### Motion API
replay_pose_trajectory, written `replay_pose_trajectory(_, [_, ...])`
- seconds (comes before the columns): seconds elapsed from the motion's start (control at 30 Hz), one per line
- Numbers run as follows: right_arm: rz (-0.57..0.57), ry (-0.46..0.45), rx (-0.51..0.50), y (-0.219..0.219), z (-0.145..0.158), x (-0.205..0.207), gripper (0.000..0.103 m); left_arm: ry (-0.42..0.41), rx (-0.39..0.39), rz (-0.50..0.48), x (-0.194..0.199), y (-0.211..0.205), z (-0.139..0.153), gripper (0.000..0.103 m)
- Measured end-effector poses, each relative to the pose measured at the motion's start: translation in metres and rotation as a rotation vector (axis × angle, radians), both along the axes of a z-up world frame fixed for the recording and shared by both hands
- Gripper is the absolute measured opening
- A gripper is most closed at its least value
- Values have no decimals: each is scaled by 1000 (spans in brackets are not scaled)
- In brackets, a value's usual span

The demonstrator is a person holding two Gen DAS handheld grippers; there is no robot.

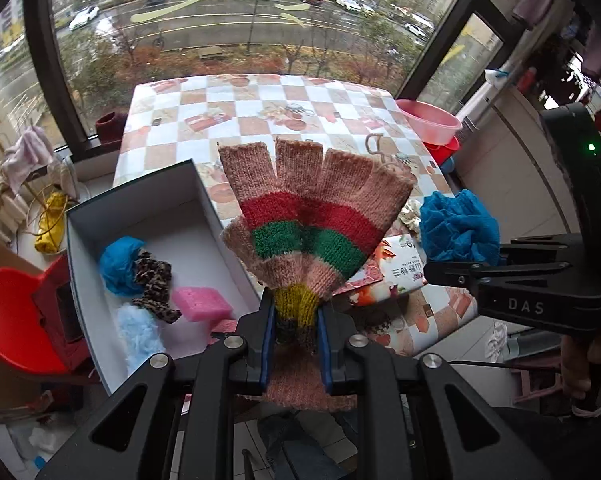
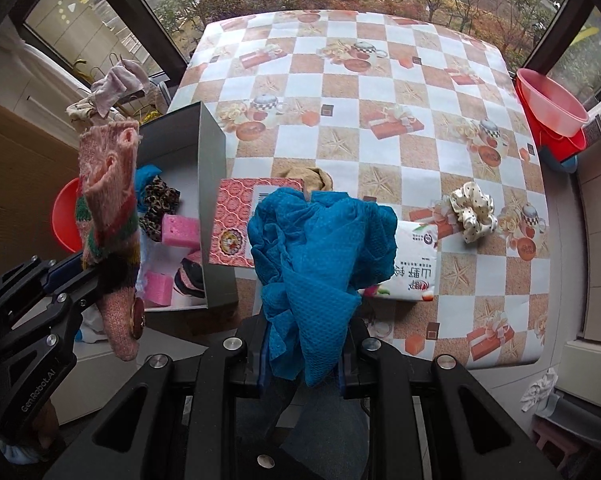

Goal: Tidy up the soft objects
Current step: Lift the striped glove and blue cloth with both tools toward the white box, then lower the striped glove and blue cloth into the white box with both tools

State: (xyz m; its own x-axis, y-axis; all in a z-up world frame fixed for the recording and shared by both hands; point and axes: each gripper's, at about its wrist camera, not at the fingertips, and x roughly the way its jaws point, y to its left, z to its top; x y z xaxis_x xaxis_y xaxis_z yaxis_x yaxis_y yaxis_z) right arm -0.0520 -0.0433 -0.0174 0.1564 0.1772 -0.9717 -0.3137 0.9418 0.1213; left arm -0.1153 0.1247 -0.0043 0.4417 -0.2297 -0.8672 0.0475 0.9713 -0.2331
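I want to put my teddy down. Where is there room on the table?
The far half of the checkered table, toward the window, is bare. It is crowded near the white box, red packet, tissue pack and cream scrunchie.

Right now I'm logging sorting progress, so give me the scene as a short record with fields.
left gripper: shut on striped knit glove
right gripper: shut on blue mesh cloth
box: open, at the table's left edge; holds pink sponge, leopard scrunchie, other soft items
still on table: cream scrunchie, tissue pack, tan cloth
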Motion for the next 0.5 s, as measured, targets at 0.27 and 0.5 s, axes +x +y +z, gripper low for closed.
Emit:
replay_pose_trajectory(0.27, [109,-35,47,51,18,10,24,18,-9,166,-12,51,-5,20])
replay_pose_trajectory(0.5, [204,-27,73,91,20,6,24,40,3,249,-22,74,-12,20])
